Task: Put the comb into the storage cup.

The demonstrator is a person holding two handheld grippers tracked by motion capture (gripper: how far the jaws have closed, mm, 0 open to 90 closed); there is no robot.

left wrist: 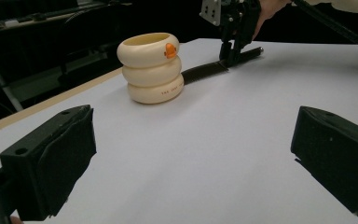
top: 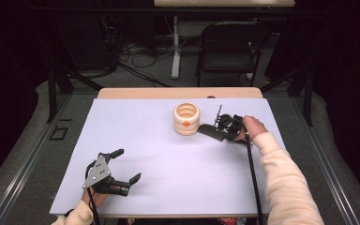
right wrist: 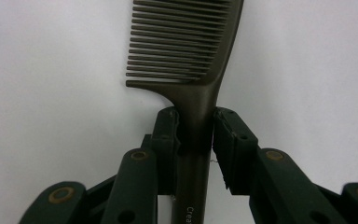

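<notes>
While flat, comb (right wrist: 186,51) pinched by right gripper (right wrist: 196,135), seemingly clamped.

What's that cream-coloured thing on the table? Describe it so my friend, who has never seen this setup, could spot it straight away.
Look at the white table top, toward its far edge near the middle. There stands a small cream holder, open at the top, right beside the dark comb that the right gripper has by the handle. It looks like three fat rings stacked up, with one orange dot on its side.
</notes>
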